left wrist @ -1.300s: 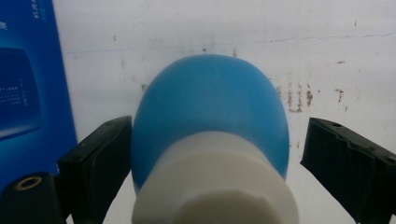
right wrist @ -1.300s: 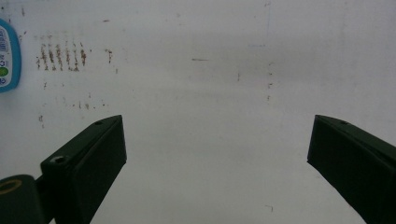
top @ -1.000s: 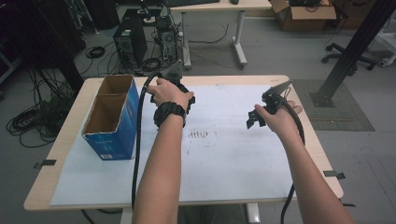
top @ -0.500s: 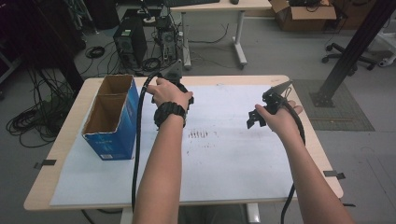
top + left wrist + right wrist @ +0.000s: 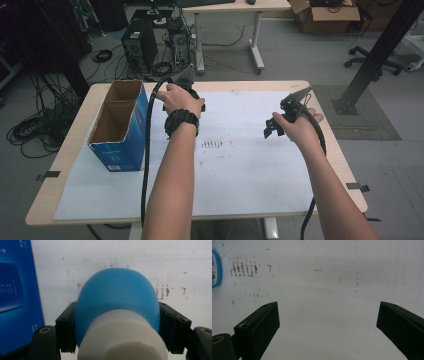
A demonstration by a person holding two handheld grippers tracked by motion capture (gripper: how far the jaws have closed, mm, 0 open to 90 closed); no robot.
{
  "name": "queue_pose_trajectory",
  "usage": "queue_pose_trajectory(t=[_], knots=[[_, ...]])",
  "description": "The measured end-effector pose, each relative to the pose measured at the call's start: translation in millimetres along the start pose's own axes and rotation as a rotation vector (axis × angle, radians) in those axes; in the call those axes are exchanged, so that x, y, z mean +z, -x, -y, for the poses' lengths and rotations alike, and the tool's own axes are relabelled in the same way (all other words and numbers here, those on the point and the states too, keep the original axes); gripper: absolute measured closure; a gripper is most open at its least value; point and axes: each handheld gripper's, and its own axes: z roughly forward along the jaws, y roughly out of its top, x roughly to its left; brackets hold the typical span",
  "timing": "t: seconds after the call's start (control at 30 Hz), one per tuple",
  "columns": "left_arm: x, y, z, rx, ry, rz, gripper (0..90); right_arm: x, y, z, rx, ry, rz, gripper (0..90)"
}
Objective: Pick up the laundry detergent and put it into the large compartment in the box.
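A blue bottle point(image 5: 117, 295) with a white cap point(image 5: 122, 337) is clamped between the two black jaws of my left gripper point(image 5: 119, 330), cap end toward the camera. In the high view a hand covers that gripper point(image 5: 189, 90), which hovers over the far left part of the white sheet point(image 5: 240, 170), beside the blue cardboard box point(image 5: 117, 125). My right gripper point(image 5: 272, 129) is held above the sheet's right side. Its jaws point(image 5: 328, 315) stand wide apart with nothing between them.
The open-topped blue box has two compartments and stands at the table's left. Small brown marks point(image 5: 212, 145) stain the sheet's middle. A blue-rimmed label point(image 5: 214, 267) shows at the left edge of the right gripper view. Beyond the wooden table point(image 5: 65, 160) are computers, cables and a desk.
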Motion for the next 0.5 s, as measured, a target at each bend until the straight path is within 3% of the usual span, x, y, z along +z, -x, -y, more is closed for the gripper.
queue_pose_trajectory(t=[0.5], knots=[[0.3, -0.6, -0.8, -0.001, -0.014, -0.014, 33.9, 1.6, -0.4, 0.3, -0.002, -0.001, 0.001, 4.6]])
